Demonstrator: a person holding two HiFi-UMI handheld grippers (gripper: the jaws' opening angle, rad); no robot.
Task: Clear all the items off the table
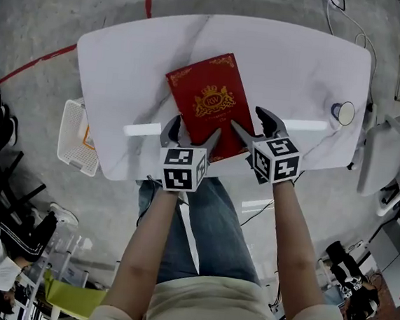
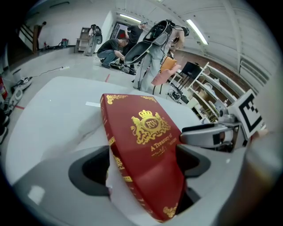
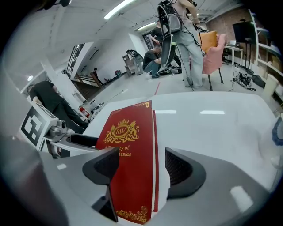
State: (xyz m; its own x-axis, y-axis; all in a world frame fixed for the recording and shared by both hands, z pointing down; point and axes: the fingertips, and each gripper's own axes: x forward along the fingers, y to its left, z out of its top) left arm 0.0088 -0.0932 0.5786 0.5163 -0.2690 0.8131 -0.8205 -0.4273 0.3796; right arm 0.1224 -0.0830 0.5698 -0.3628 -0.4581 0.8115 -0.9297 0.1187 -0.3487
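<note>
The red book (image 1: 209, 102) lies mid-frame on the white bench (image 1: 125, 57). Its near edge sits between the left claw (image 1: 190, 135) and the right claw (image 1: 254, 129), both wide and neither pressing. For a level lift, both should probably reach deeper, then close evenly on the whole thickness, not the cover alone.

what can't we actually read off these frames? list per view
- Book title: second line blurred in left gripper view; in right gripper view the right claw covers its start.
- Round item at the table end: too small in head view, cut by the frame edge in right gripper view.
- Basket contents: too small, partly under the table edge.
- Book's near edge: behind left claw and right claw in head view.
</note>
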